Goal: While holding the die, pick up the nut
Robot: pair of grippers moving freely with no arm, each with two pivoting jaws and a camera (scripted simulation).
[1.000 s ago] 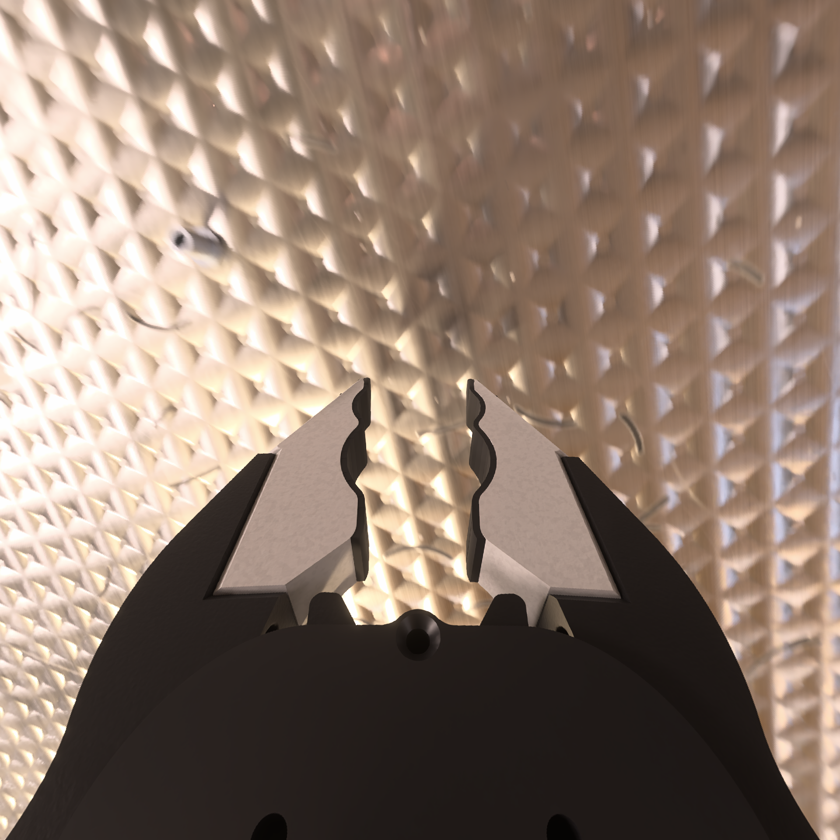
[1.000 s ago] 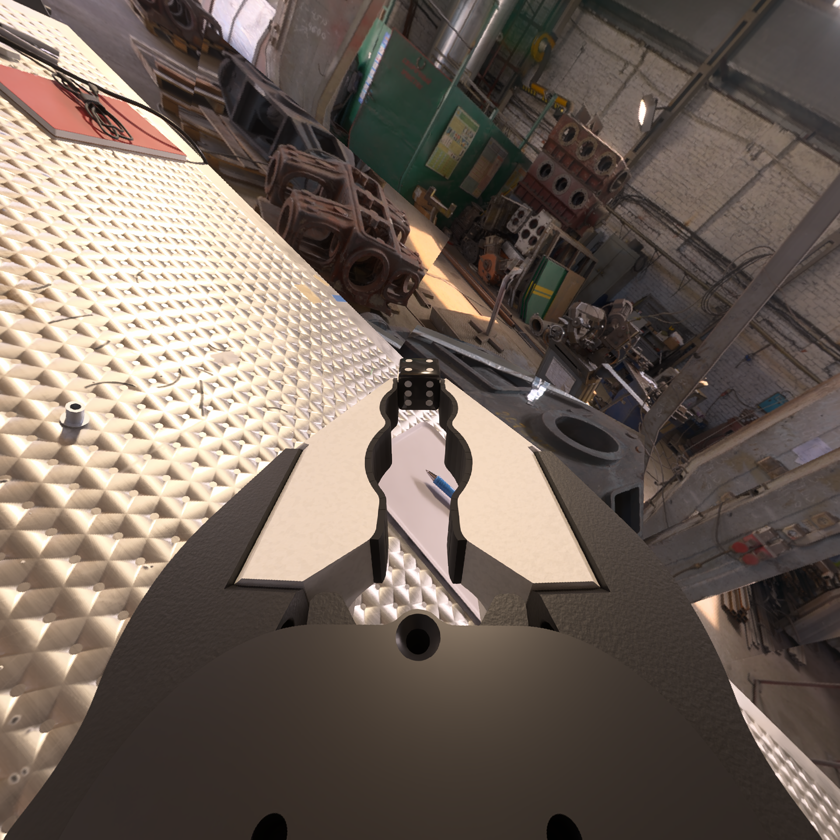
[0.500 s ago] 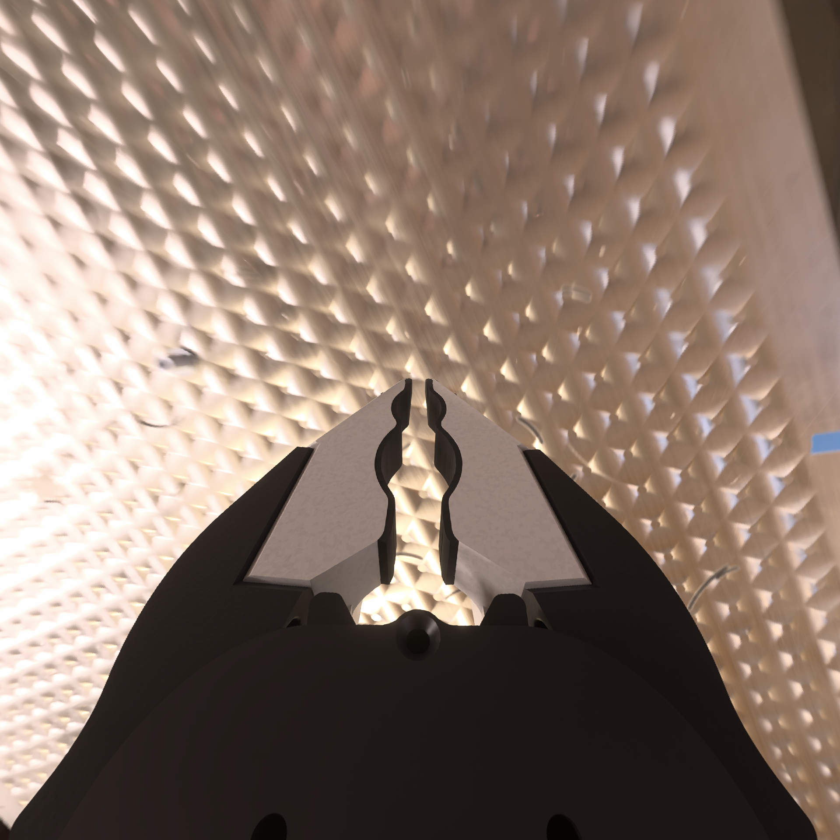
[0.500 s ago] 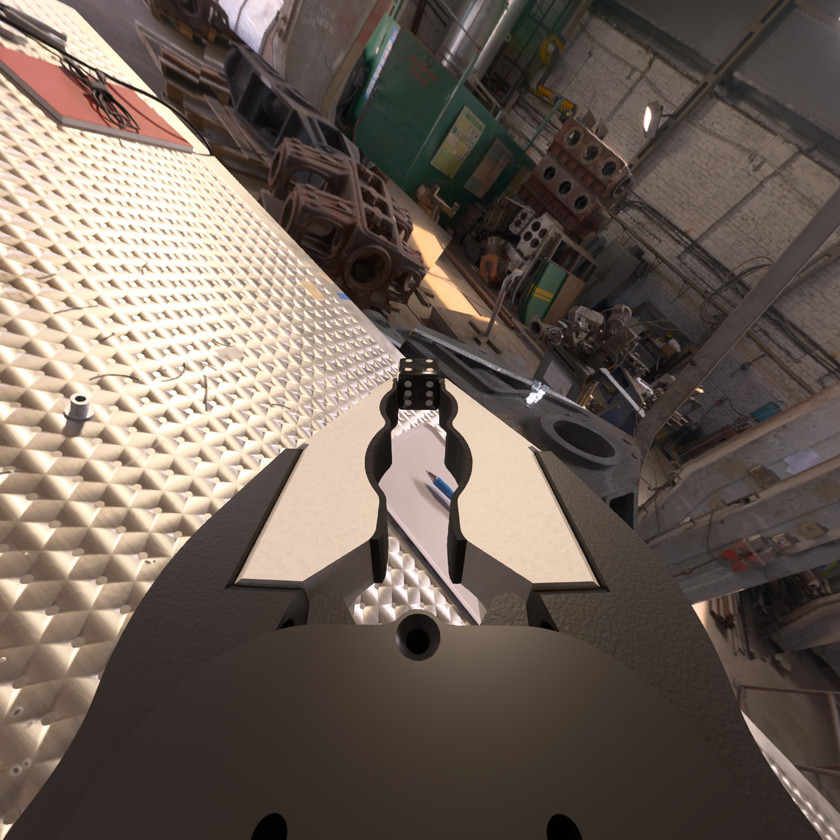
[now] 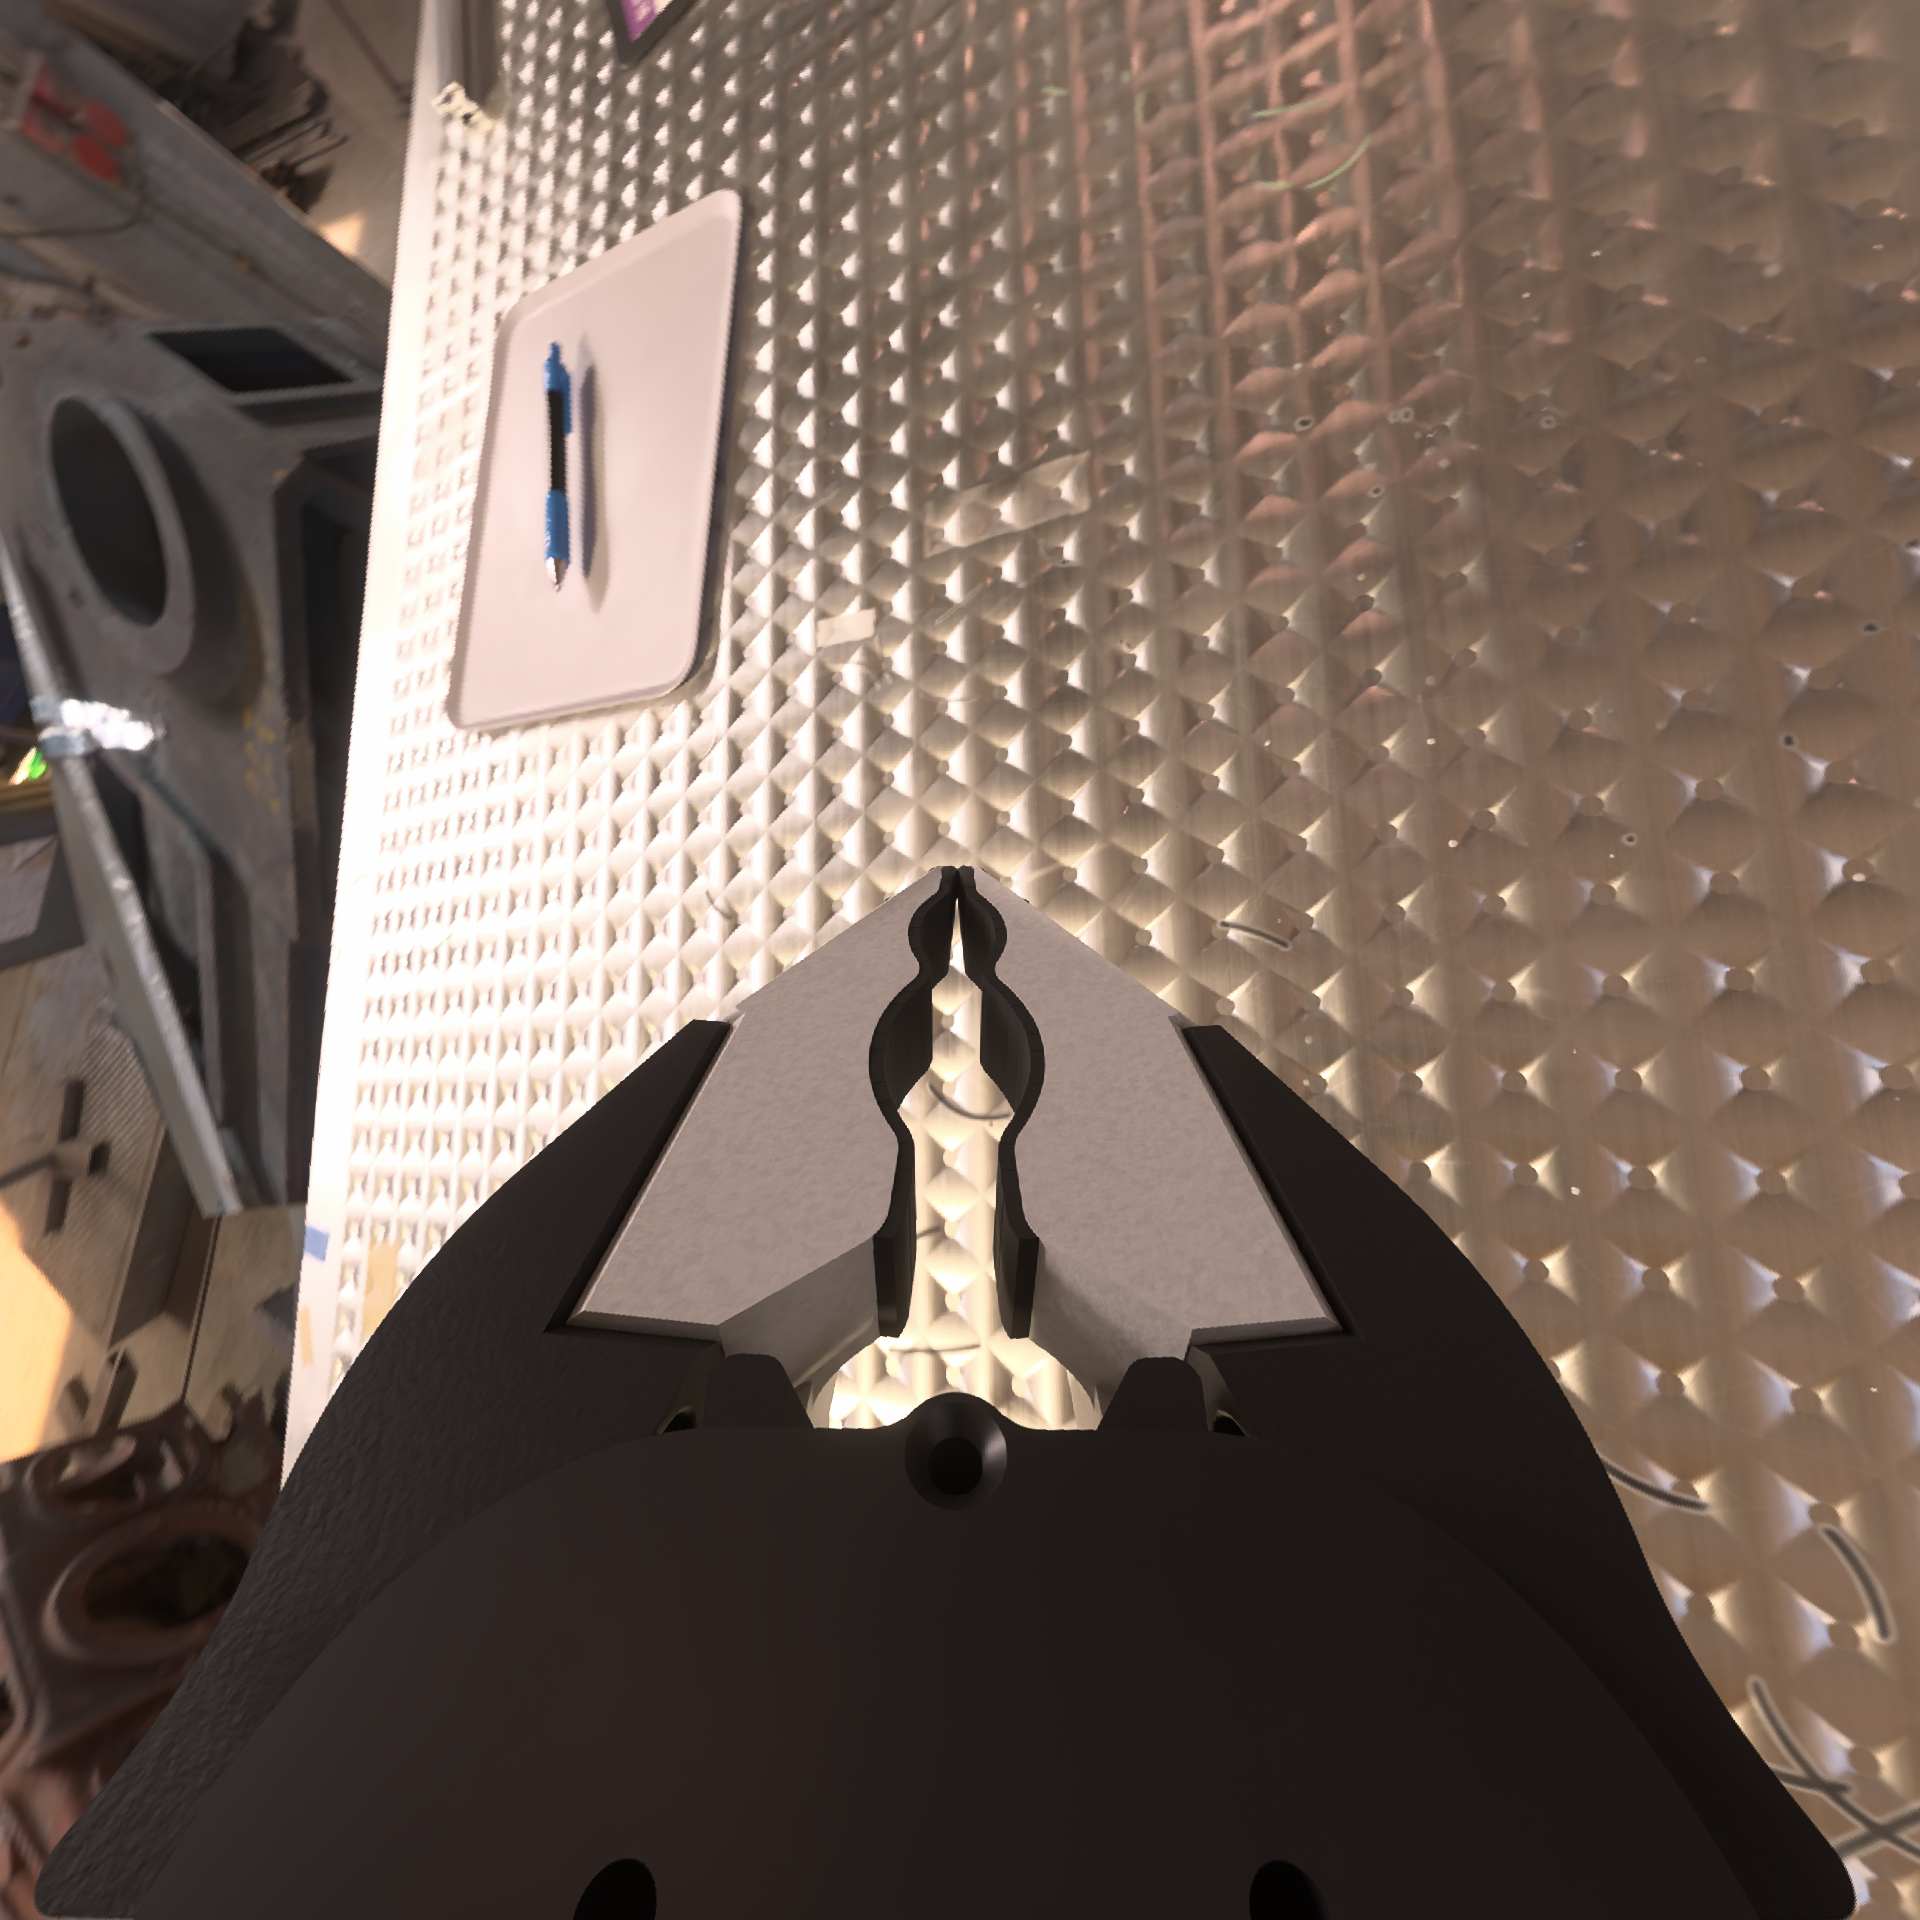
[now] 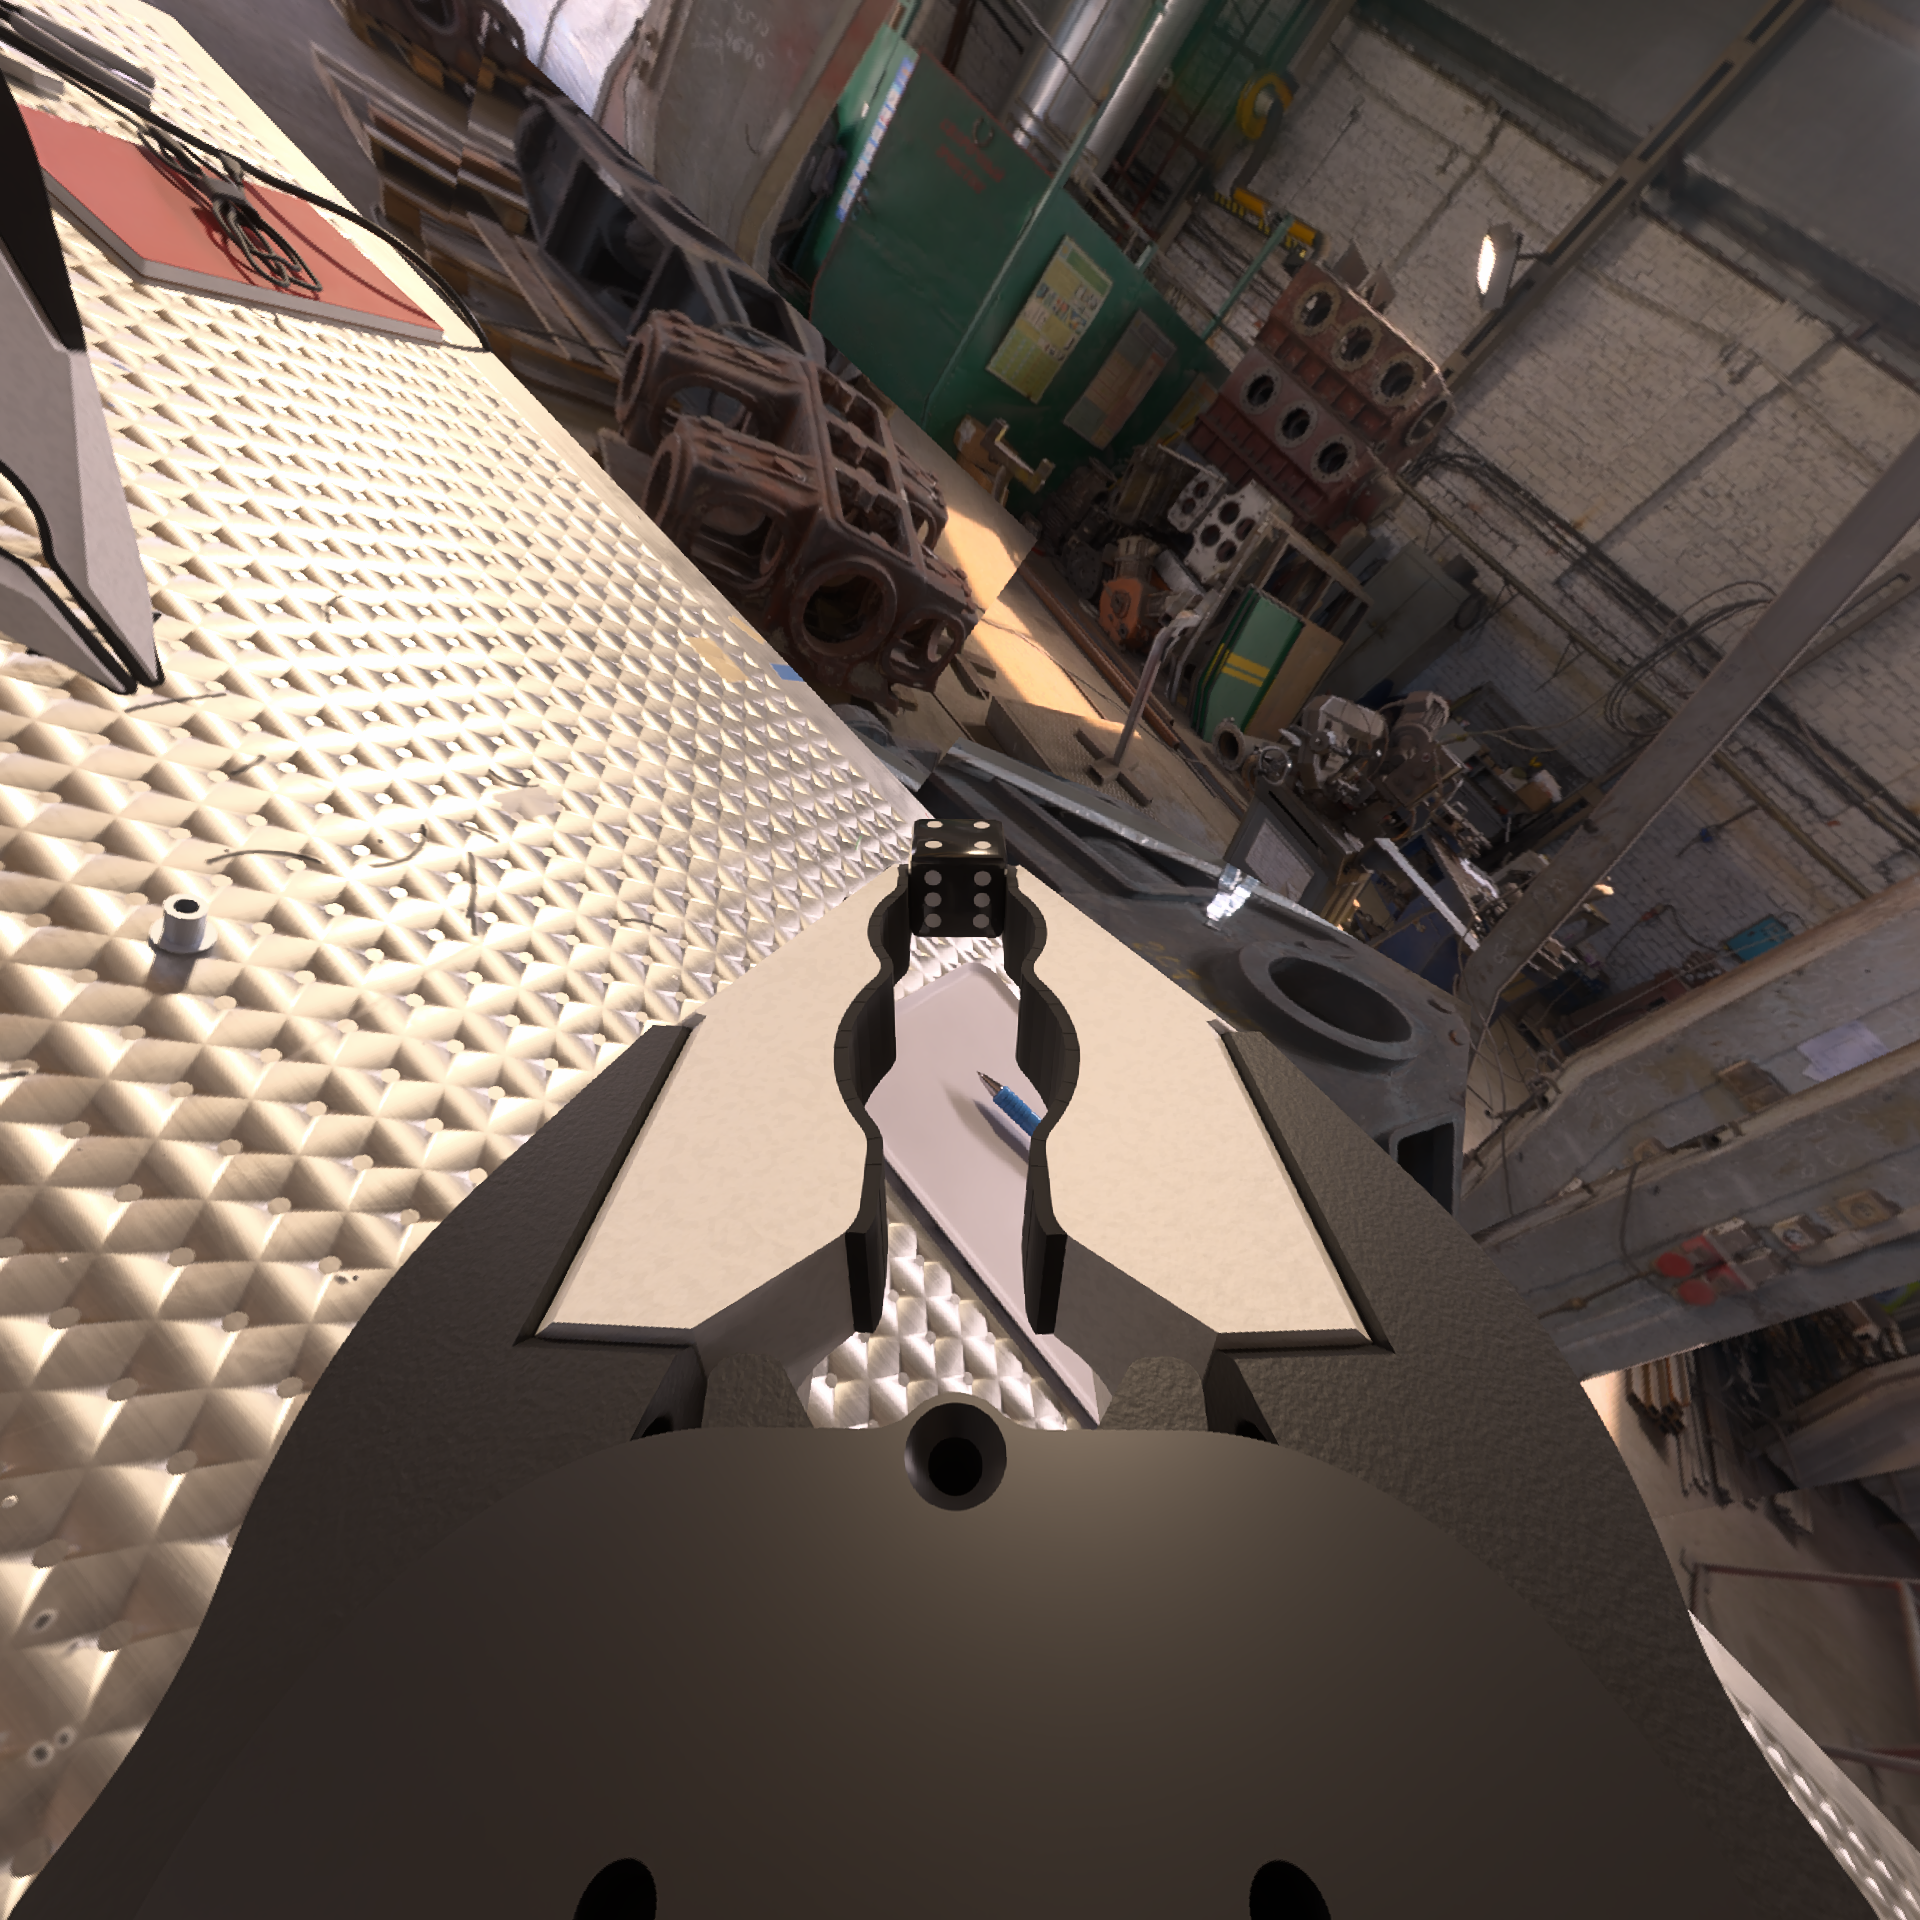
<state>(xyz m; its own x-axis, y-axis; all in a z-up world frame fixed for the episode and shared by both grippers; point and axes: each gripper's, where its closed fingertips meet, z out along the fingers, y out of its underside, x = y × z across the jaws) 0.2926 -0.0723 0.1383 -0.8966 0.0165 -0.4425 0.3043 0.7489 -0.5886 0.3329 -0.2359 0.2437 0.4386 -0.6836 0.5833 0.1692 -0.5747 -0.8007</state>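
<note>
My right gripper (image 6: 956,883) is shut on a black die (image 6: 956,878) with white pips, held at the fingertips above the table's edge. The nut (image 6: 185,925), a small silver flanged piece, stands on the textured metal table (image 6: 416,623) to the left of the right gripper. My left gripper (image 5: 956,878) is shut with nothing between its tips. It hangs above the table. It also shows in the right wrist view (image 6: 104,665) at the upper left, beyond the nut and apart from it. The nut is not in the left wrist view.
A white tray (image 5: 644,312) holding a blue pen (image 5: 558,468) lies near the table's edge (image 5: 364,831); it also shows between my right fingers (image 6: 935,1122). A red pad (image 6: 187,208) with black cables lies far off. Thin wire scraps (image 6: 312,857) lie near the nut.
My left gripper has closed from open to shut on nothing and swung away; the nut has left its view and the tray has come in. The right gripper holds the die steady.
</note>
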